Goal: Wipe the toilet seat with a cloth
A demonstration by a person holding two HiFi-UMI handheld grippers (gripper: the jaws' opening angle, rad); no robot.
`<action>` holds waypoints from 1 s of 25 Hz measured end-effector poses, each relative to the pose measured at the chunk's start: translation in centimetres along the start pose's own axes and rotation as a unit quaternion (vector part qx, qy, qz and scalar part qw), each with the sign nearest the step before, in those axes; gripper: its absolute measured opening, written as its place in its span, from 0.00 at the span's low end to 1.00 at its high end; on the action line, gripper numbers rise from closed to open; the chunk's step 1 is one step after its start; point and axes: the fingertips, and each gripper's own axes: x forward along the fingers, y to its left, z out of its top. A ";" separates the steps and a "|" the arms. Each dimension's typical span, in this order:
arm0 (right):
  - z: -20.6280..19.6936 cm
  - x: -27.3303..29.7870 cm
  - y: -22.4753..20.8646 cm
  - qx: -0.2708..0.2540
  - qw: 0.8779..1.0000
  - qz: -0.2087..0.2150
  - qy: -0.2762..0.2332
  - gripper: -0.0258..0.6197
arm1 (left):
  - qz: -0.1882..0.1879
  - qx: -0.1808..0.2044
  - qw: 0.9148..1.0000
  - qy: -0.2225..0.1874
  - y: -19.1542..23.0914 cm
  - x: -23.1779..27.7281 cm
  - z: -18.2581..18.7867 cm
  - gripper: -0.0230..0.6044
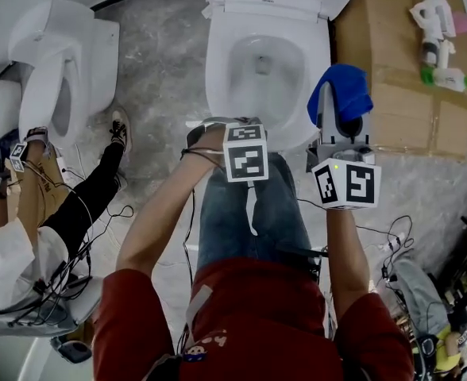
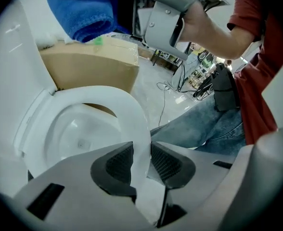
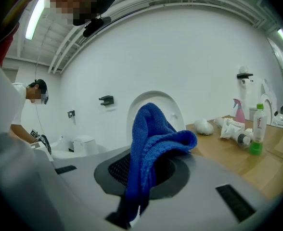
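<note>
bare floor (image 1: 162, 78) left of toilet seat (image 1: 218, 74) — cardboard box (image 1: 392, 78) just beside, right

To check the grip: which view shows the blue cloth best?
Right gripper view: the blue cloth sits clamped in the right gripper. Head view shows it from above; left gripper view, only its folded end.

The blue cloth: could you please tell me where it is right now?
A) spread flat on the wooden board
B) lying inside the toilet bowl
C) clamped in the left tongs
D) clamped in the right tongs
D: in the right gripper view the blue cloth stands up from between the pads of the right tongs, which are closed on it.
</note>
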 end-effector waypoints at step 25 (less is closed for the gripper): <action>-19.8 4.1 -1.4 -0.039 0.992 0.060 0.100 0.13 | 0.036 -0.020 0.998 0.049 5.1 21.6 -8.6 0.10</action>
